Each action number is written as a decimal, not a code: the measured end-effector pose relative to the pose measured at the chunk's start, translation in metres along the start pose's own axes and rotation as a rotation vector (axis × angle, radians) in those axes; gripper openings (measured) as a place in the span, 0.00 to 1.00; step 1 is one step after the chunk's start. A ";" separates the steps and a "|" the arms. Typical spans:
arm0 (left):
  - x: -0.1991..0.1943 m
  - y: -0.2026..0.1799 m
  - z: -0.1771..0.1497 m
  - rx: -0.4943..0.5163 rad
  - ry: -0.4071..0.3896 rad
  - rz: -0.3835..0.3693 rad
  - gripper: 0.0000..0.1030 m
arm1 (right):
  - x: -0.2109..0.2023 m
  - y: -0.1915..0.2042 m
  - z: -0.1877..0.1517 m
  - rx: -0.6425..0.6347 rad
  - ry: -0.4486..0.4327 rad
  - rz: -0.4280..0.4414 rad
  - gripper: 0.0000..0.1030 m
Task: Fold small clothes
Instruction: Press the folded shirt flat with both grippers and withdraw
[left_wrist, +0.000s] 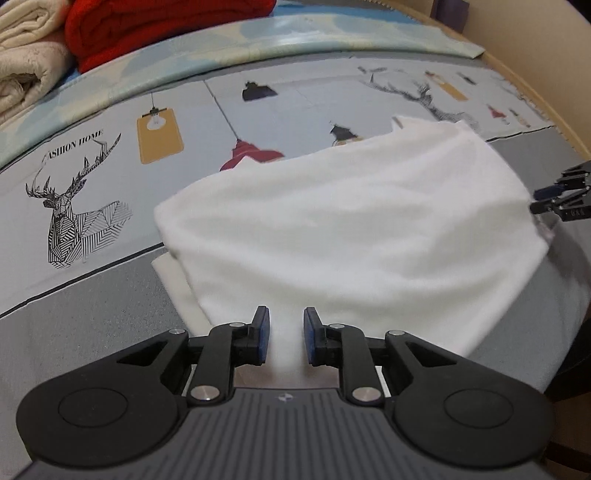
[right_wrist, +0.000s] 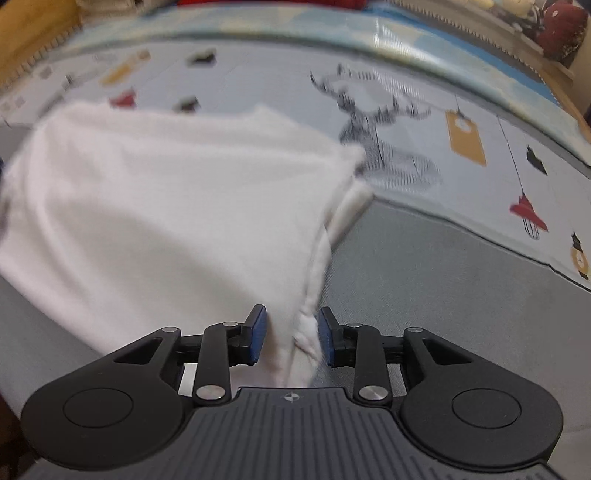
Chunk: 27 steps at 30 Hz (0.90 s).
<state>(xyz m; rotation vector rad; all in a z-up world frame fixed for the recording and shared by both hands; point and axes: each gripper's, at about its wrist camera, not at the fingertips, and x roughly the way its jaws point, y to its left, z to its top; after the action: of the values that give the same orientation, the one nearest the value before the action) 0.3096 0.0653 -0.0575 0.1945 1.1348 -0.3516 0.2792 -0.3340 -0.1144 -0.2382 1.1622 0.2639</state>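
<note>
Both black two-finger grippers, left (left_wrist: 286, 334) and right (right_wrist: 291, 334), stand part-open astride the soft white cloth garment's (left_wrist: 351, 229) near edge, gripping nothing; closing comes next, likely to start a fold.

A white garment (left_wrist: 351, 229) lies on the deer-printed bed sheet (left_wrist: 110, 155).

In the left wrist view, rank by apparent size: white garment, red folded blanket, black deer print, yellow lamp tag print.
1. white garment
2. red folded blanket, cropped by the frame
3. black deer print
4. yellow lamp tag print
</note>
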 end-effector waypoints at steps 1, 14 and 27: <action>0.008 0.001 0.000 0.005 0.031 0.013 0.21 | 0.005 0.000 -0.001 -0.010 0.031 -0.023 0.32; 0.005 0.017 0.012 -0.129 0.063 0.087 0.42 | -0.014 -0.014 0.008 0.012 -0.038 -0.083 0.41; -0.019 0.034 0.012 -0.186 -0.015 0.137 0.59 | -0.080 -0.016 0.035 0.098 -0.375 -0.214 0.41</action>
<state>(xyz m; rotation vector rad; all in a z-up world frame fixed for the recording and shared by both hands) 0.3250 0.0965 -0.0363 0.1053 1.1262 -0.1248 0.2851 -0.3445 -0.0260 -0.2139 0.7691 0.0576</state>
